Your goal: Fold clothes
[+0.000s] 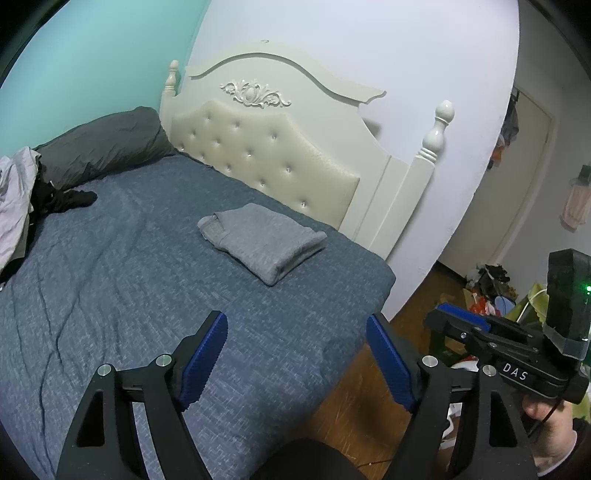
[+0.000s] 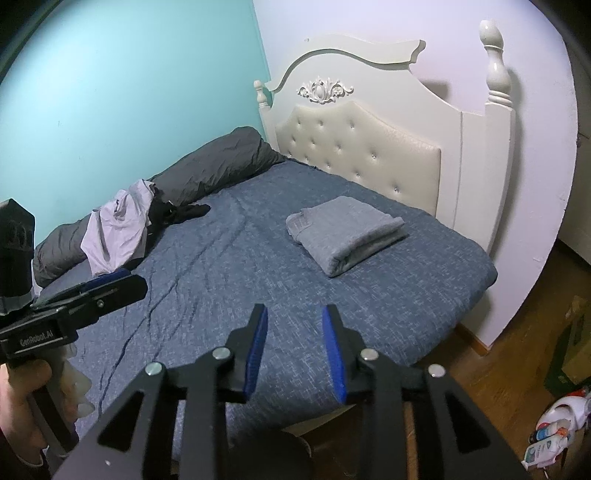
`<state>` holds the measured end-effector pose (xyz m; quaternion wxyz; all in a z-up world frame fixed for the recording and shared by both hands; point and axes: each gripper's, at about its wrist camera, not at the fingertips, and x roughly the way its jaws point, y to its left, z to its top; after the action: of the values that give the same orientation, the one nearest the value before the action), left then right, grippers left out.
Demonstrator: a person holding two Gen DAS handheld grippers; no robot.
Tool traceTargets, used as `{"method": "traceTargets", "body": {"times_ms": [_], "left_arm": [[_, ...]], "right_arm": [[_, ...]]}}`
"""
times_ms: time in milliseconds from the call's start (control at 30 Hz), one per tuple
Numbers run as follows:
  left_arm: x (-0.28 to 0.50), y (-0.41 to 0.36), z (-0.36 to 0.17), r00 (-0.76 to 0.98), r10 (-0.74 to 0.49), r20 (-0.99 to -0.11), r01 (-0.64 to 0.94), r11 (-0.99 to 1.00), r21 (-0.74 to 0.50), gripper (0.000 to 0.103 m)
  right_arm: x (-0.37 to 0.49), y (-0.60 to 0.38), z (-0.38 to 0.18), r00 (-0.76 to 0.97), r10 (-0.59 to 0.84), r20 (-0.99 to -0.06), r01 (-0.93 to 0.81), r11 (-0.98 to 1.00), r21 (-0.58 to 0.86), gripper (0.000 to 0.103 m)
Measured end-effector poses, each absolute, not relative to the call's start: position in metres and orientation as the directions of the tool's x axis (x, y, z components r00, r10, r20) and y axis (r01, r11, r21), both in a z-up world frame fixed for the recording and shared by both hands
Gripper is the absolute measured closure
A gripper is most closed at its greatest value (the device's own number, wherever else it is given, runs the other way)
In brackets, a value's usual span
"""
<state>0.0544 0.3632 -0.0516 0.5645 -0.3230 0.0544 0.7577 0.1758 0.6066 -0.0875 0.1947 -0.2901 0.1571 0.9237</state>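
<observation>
Hovering over the near edge of the blue bed cover (image 1: 110, 280), the left gripper (image 1: 295, 354) gapes wide and empty, the right gripper (image 2: 294, 350) narrowly parted, empty too; the folded grey knit garment (image 2: 347, 232) lies near the headboard; next, probably, fetching the crumpled pale lilac garment (image 2: 118, 229) beside the wall.

You're facing a bed (image 2: 258, 266) with a blue-grey textured cover and a cream tufted headboard (image 2: 354, 147) with turned posts, set against a pale lilac wall (image 2: 369, 22); the side wall (image 2: 110, 92) is teal. Dark grey bolster pillow (image 2: 221, 166) lies along the teal wall. Wood floor (image 2: 517, 325) on the right, door (image 1: 517, 184) beyond, floor clutter (image 1: 487, 284) near it.
</observation>
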Motion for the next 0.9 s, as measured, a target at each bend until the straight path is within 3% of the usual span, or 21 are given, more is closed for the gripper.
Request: {"method": "traceTargets", "body": {"times_ms": [900], "left_arm": [[0.055,0.345,-0.051,-0.192,0.818,-0.543,-0.89,-0.378,-0.256,0.01]], "right_arm": [[0.183,0.598,-0.093,-0.75,0.294,-0.593,-0.468,-0.869,0.161,0.045]]}}
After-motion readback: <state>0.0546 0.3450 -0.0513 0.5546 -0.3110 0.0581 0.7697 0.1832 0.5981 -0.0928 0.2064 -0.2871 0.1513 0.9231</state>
